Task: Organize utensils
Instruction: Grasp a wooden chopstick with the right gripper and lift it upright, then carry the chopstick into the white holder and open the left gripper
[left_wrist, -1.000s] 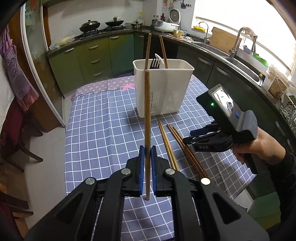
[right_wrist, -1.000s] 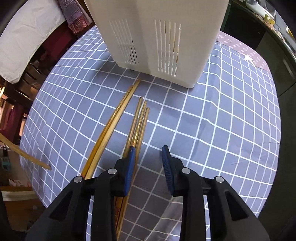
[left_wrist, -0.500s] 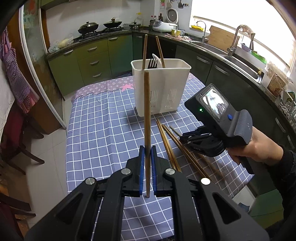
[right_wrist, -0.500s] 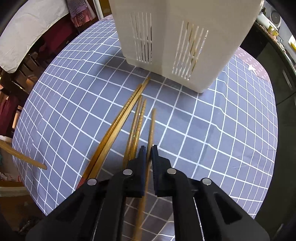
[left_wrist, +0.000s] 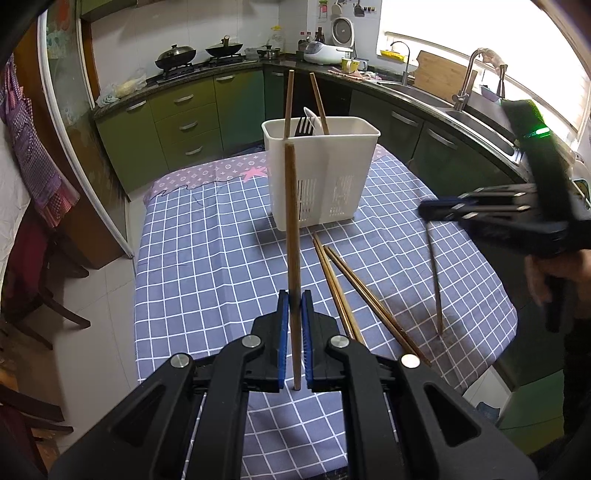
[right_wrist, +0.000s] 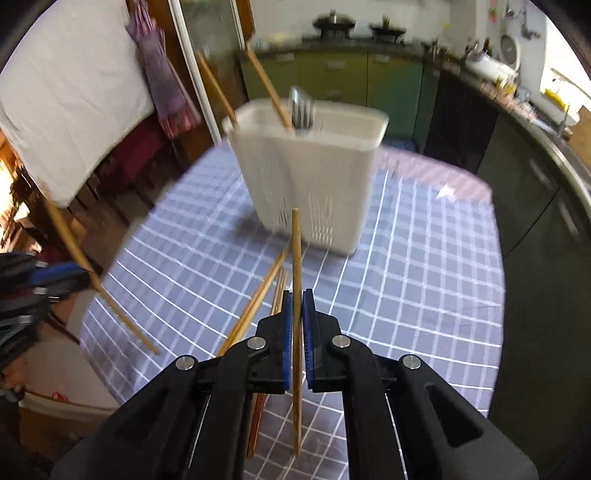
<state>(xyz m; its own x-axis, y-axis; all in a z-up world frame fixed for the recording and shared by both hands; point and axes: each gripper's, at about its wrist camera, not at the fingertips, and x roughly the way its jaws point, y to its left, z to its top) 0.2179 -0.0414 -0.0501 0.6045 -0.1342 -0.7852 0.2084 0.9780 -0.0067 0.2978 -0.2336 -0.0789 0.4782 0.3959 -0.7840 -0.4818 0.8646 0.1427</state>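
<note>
left to right across the table.

left gripper (left_wrist: 292, 314): no change from a second ago; same place, same tilt. pads pressed together on a dark chopstick (left_wrist: 291, 236), pinched near its lower end, with the shaft rising steeply toward the white holder (left_wrist: 321, 177) in the left wrist view. tip well short of the holder's rim; not yet inserted.

centre: holder upright on the checked tablecloth (left_wrist: 207, 258), already containing two chopsticks and a fork (left_wrist: 303, 126). two loose chopsticks (left_wrist: 354, 295) flat on the cloth in front of the holder, touching near their far ends.

right gripper (right_wrist: 297, 314): changed. a second ago, jaws spread low over the loose chopsticks on the cloth; now closed and lifted clear of the table, right wrist view blurred by the motion. fingers clamped on a pale chopstick (right_wrist: 296, 280), gripped low on its shaft. in the left wrist view, this chopstick hanging from the raised gripper, lower tip just over the cloth.

meaning for the task: both grippers loaded, one chopstick each. likely next step: delivery into the holder. remaining afterwards: the loose pair on the cloth.
</note>
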